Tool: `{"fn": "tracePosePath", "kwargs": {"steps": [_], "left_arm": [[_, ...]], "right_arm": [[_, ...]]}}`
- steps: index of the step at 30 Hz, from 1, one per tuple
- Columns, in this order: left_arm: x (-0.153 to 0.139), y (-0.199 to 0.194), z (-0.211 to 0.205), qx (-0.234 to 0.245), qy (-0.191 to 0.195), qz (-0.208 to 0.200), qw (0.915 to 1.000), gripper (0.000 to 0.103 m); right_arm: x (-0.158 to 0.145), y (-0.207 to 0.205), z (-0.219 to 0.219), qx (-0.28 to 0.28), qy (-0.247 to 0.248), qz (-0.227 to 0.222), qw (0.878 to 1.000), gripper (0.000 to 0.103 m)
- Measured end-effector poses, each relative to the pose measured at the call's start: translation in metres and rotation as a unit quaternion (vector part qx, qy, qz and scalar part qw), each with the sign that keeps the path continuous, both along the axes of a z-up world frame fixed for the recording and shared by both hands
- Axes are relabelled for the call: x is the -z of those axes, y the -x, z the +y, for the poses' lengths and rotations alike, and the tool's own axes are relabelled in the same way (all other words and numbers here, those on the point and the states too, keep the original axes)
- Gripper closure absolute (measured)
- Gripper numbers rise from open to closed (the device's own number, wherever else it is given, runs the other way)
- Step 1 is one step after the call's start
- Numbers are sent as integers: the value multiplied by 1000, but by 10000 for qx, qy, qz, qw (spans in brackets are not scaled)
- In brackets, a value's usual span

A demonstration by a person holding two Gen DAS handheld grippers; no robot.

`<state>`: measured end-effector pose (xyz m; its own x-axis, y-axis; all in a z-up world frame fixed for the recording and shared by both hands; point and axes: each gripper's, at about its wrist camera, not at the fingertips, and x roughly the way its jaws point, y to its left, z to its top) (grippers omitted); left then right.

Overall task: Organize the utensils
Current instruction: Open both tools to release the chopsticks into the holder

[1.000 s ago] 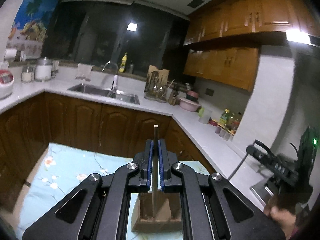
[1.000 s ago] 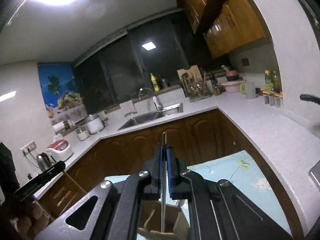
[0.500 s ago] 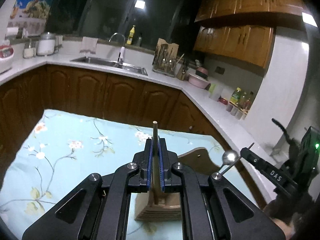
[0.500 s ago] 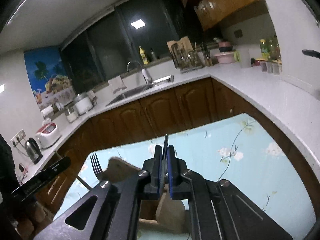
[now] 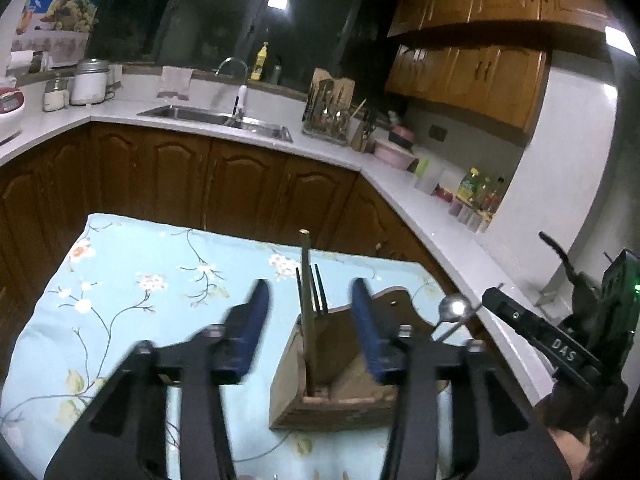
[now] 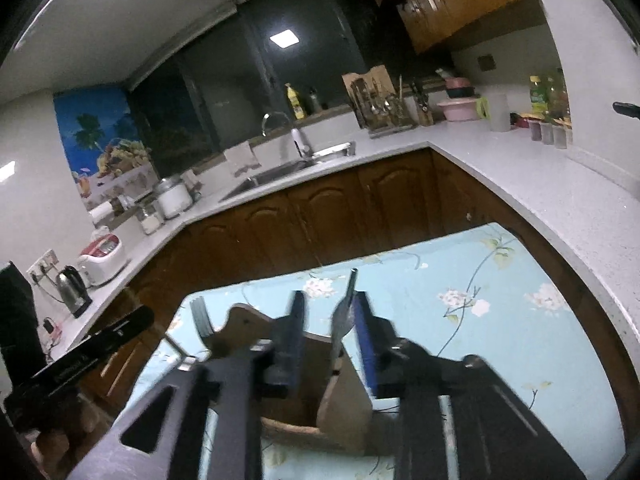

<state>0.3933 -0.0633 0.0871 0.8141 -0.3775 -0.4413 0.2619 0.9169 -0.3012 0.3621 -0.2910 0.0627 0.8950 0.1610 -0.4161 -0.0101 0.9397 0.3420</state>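
**A:** Left wrist view first: what sits nearest?

**B:** The left gripper (image 5: 306,320), its blue pads blurred and spreading apart. Between them, touching neither pad, a fork (image 5: 308,300) stands tines-up in a wooden holder (image 5: 340,384) on the floral cloth (image 5: 132,292). The fork's lower end is hidden inside the holder.

**A:** And on the right?

**B:** The right gripper (image 5: 520,320) comes in from the edge, partly cut off. A spoon (image 5: 454,308) shows beside it; its handle runs behind the left finger, so I cannot tell where it ends.

**A:** From the right wrist?

**B:** The right gripper's jaws are opening too. A utensil handle, the spoon (image 6: 344,316), rises between them, close against the right pad (image 6: 366,344); whether they touch is unclear. Its bowl is sunk in the holder (image 6: 344,404). The fork's tines (image 6: 200,318) peek past the holder's back.

**A:** Farther off?

**B:** Dark cabinets (image 5: 224,184), then the sink (image 5: 216,116) under a black window.
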Motion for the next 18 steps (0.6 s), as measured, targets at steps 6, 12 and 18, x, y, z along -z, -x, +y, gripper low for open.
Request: {"fn": "tracePosePath", "kwargs": {"steps": [6,12,18], "left_arm": [[-5,41,23,-258,51,-161,9995,16],[12,83,40,-469,-231,5,9986,10],[45,115,45,-494,-575,392,9963,10]], "right_arm": [[-7,38,-14,38,-269,-244,9993,29],[1,89,-27,195,-348,-319,9987,11],[21,134,-36,342,-227,27,9992,11]]}}
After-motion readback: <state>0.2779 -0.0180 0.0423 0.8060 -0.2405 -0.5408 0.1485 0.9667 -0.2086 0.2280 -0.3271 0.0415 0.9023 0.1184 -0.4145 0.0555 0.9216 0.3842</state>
